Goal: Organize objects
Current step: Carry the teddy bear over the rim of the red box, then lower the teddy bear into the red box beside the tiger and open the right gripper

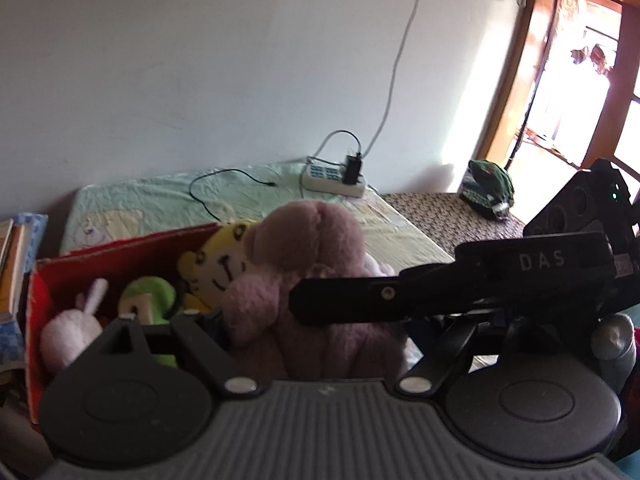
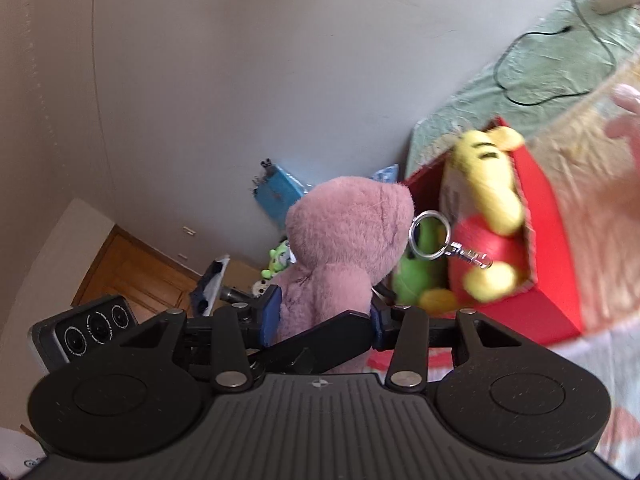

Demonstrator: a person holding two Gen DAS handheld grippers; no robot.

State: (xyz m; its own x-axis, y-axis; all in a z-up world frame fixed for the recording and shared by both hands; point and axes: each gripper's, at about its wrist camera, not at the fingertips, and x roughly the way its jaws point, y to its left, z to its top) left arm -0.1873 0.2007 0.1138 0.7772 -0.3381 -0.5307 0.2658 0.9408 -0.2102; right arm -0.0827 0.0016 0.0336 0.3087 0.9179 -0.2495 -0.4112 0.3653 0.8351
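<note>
A pink plush toy (image 1: 304, 280) hangs upright just in front of a red box (image 1: 38, 312). My right gripper (image 2: 324, 314) is shut on the plush's (image 2: 344, 248) lower body with its blue pads (image 2: 272, 312). A metal key ring (image 2: 430, 240) dangles from the plush. My left gripper (image 1: 320, 320) stands open around the same toy, and its right finger is hidden behind the right gripper's black finger (image 1: 400, 292). The red box (image 2: 552, 248) holds a yellow bear in a red shirt (image 2: 484, 208), a green toy (image 1: 150, 300) and a white bunny (image 1: 70, 332).
The box sits on a bed with a pale green sheet (image 1: 160, 196), where a power strip (image 1: 334, 180) and cables lie. A green object (image 1: 490, 188) rests on a patterned surface near the bright doorway. Books (image 1: 12, 264) stack at the left. A blurred hand (image 2: 624, 120) shows at the right.
</note>
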